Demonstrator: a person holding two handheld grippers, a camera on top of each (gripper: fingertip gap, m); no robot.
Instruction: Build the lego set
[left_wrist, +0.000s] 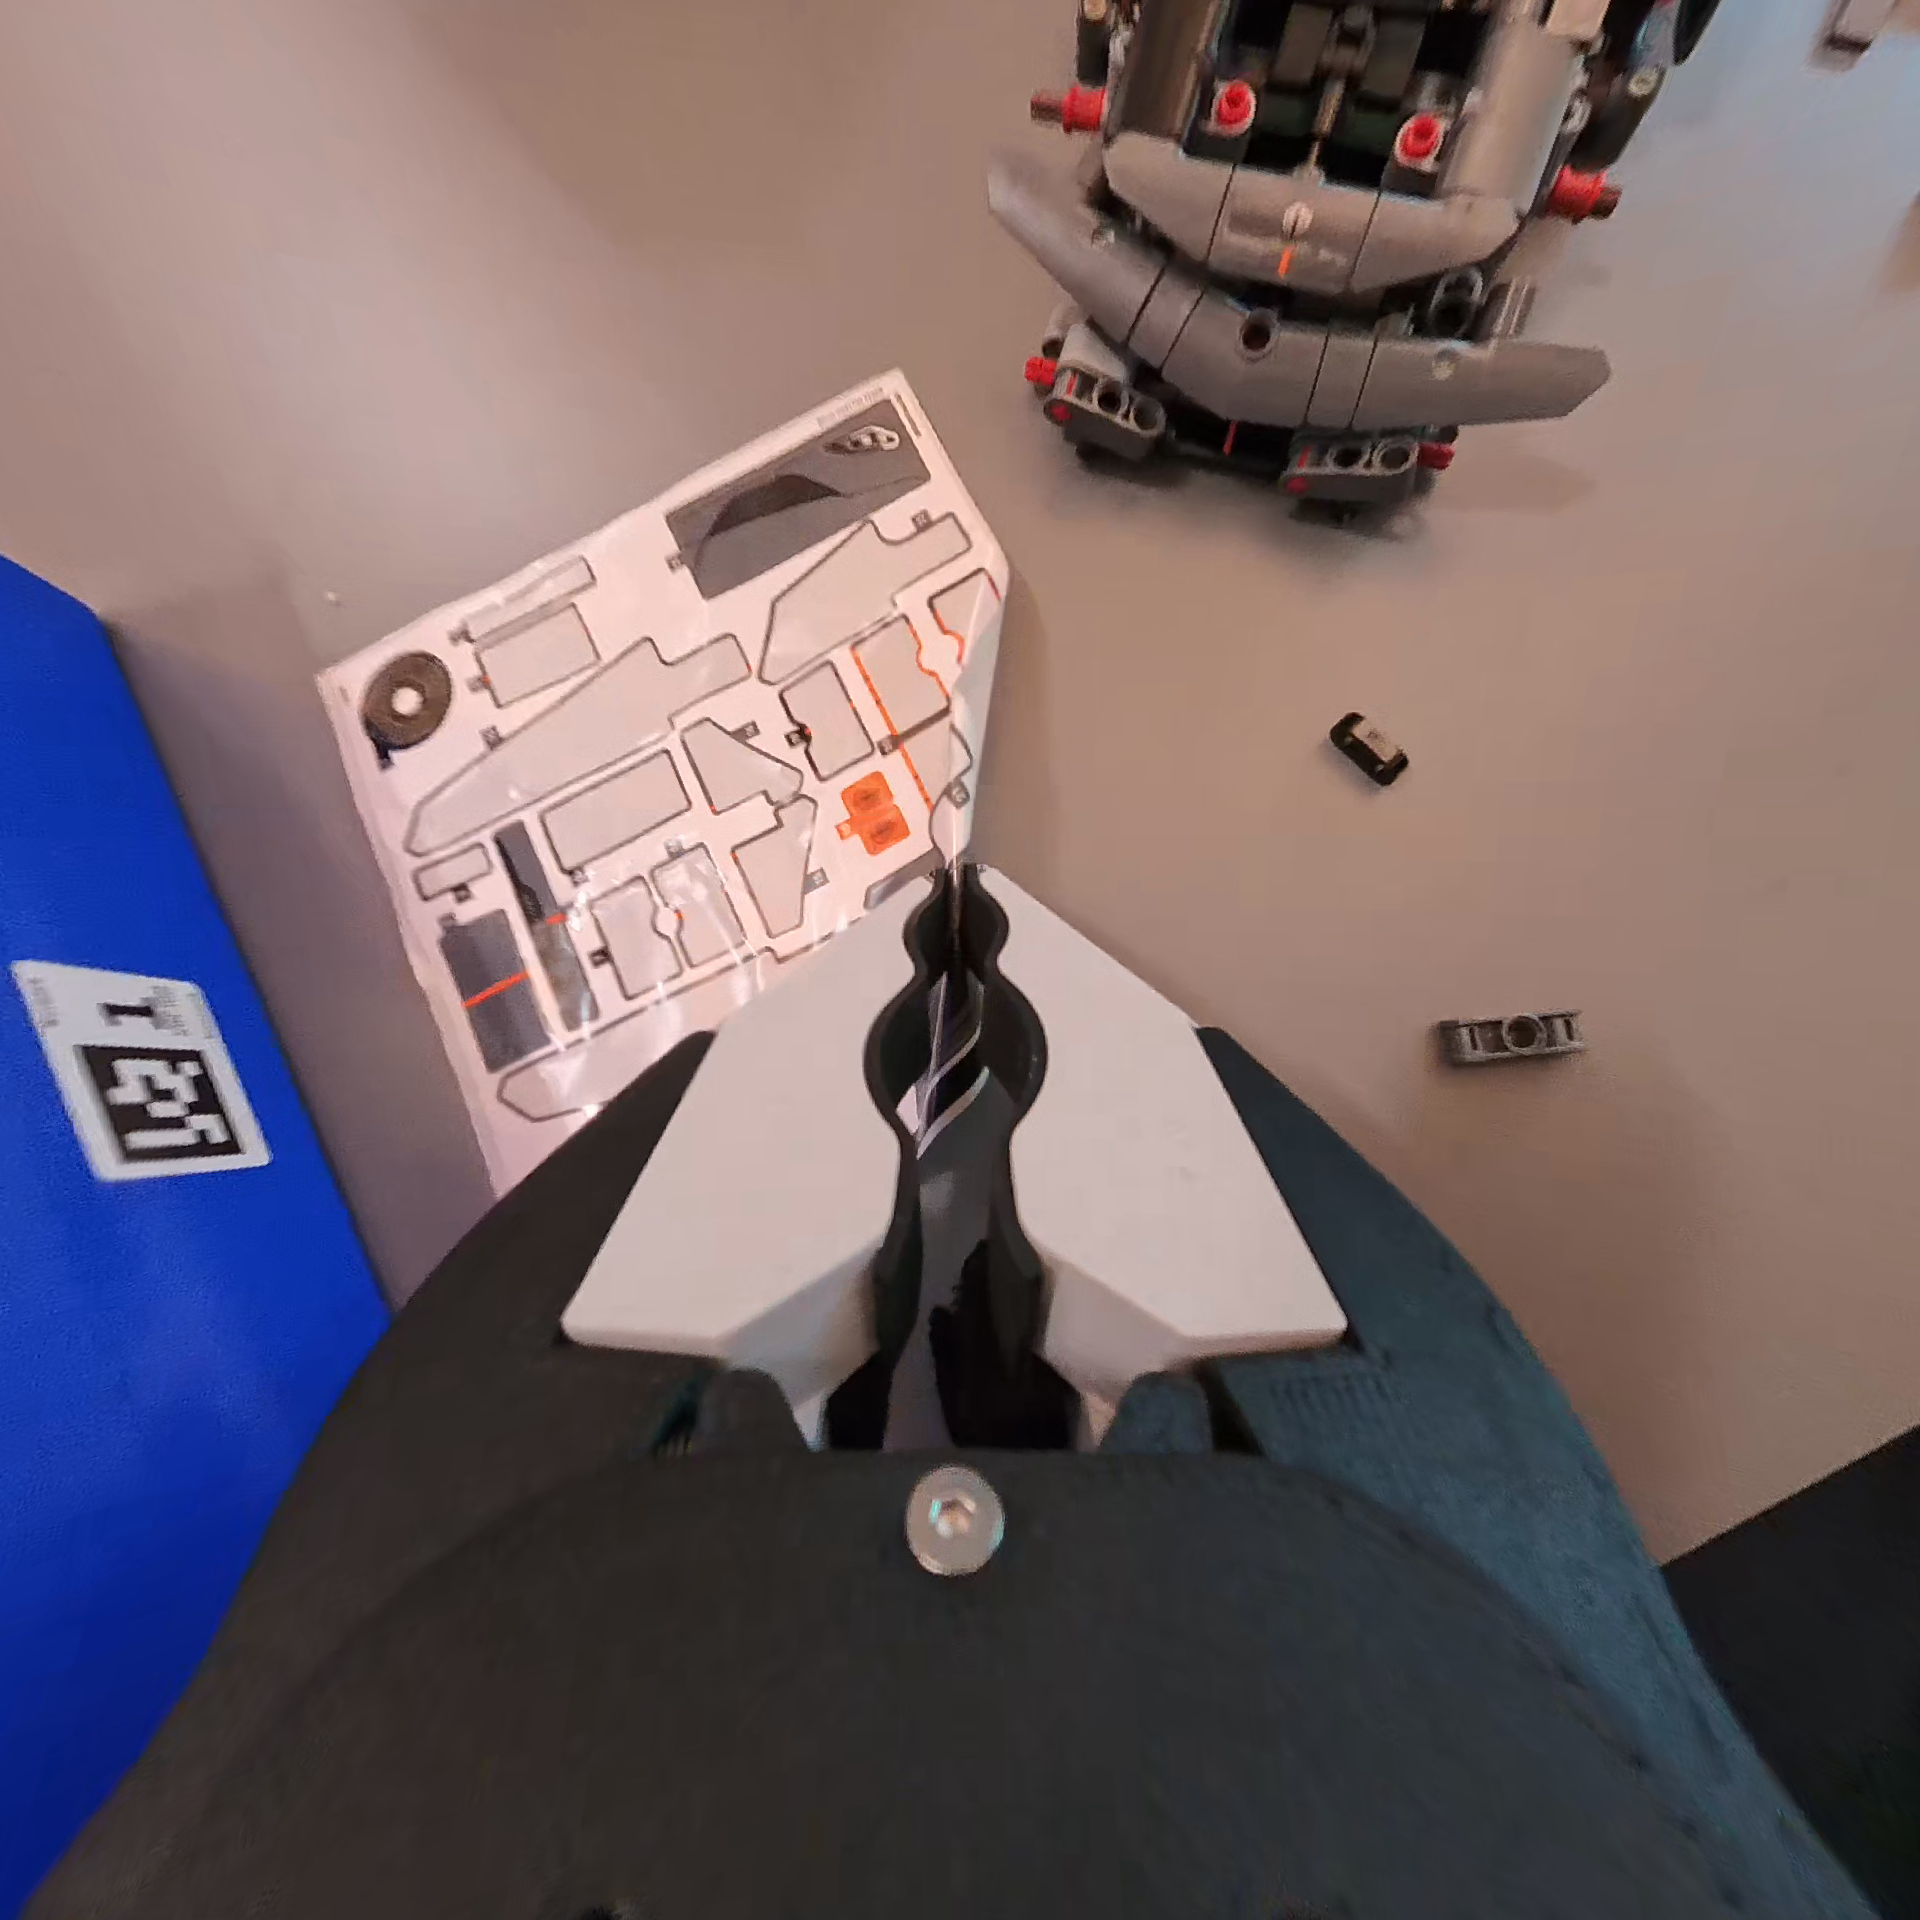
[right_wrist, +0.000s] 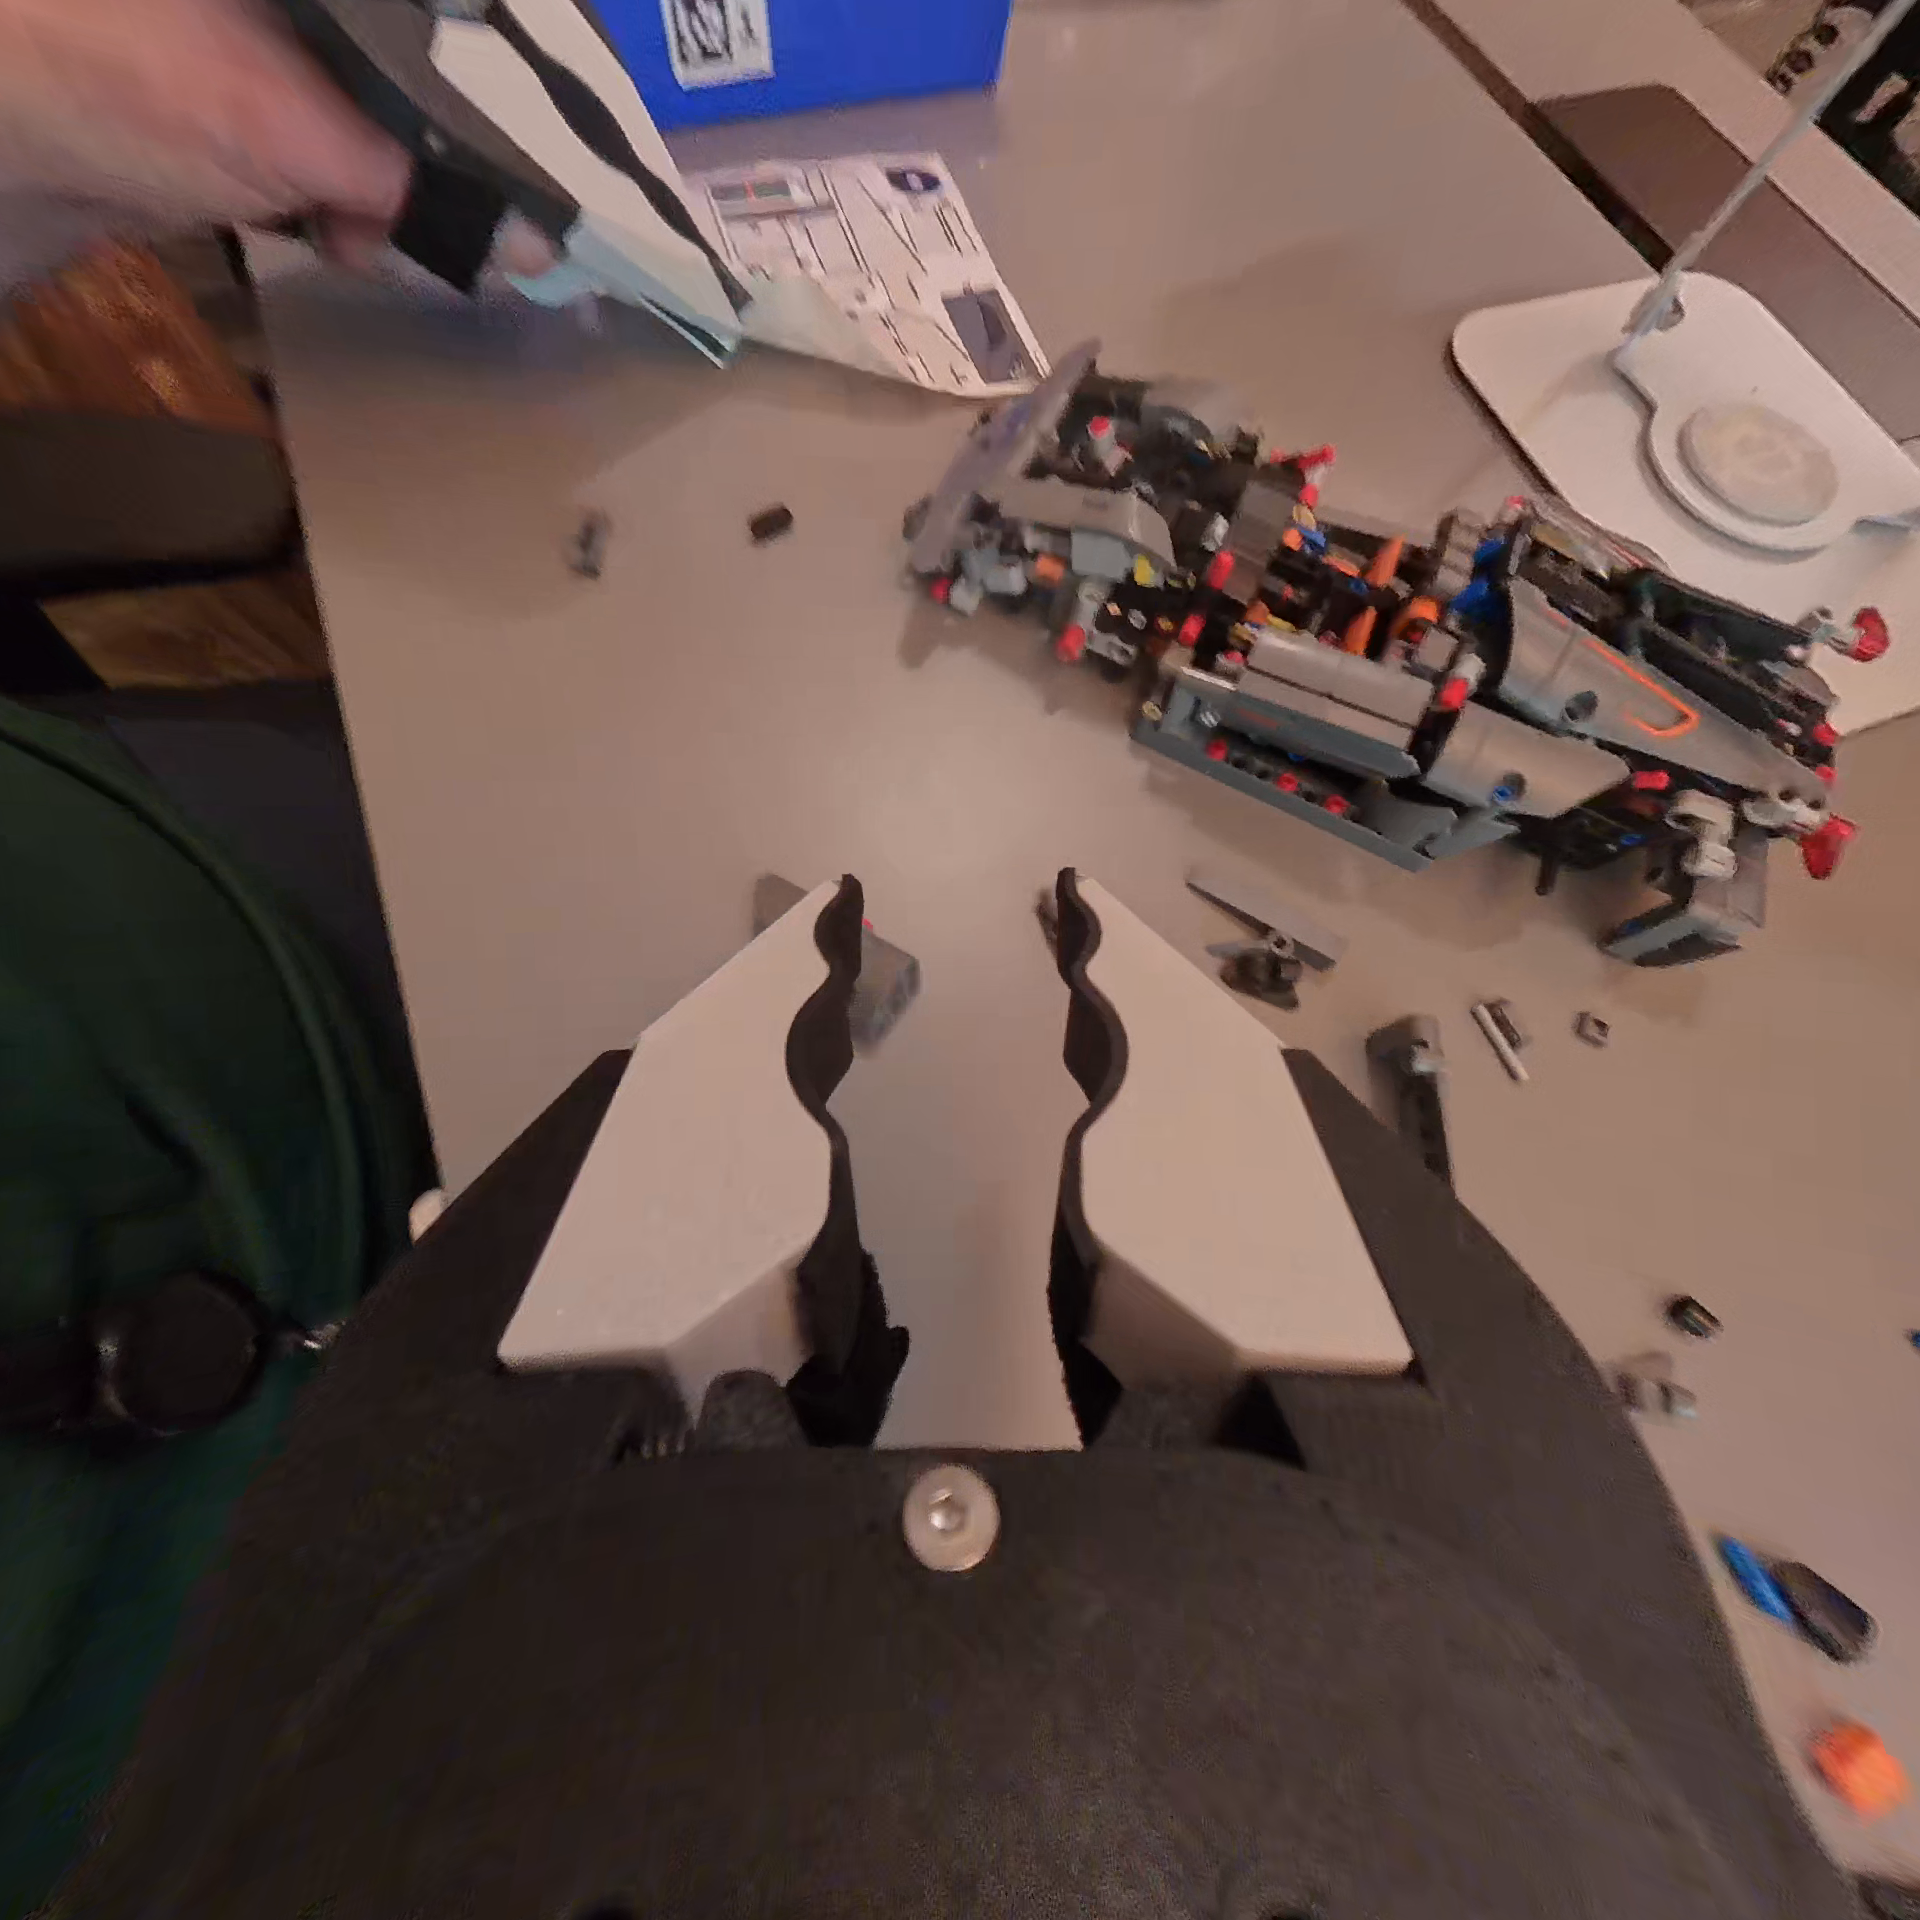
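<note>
Pinching the near corner of a white glossy sticker sheet (left_wrist: 665, 790) printed with grey, black and orange decal shapes, the left gripper (left_wrist: 958, 883) has its white fingers pressed together on the paper, the sheet fanning out toward ten o'clock over a plain grey matte tabletop (left_wrist: 1455, 1299). At nine o'clock lies a bright blue flat box (left_wrist: 125, 1247) bearing a white label with a black square code marker. At one o'clock stands the half-built grey lego car (left_wrist: 1309, 239) with red pins and black inner parts, its curved end facing the camera. A small black connector piece (left_wrist: 1368, 748) and a grey flat holed brick (left_wrist: 1512, 1036) lie loose at three o'clock.

From the right wrist view, the right gripper (right_wrist: 956, 904) hovers over the table with its fingers spread apart and nothing between them. The car sits at two o'clock, well apart from it. A white rounded lamp base (right_wrist: 1538, 374) rests at one o'clock. Small loose bricks (right_wrist: 1496, 1039) scatter at three o'clock. A dark green sleeve (right_wrist: 156, 1039) fills nine o'clock.
</note>
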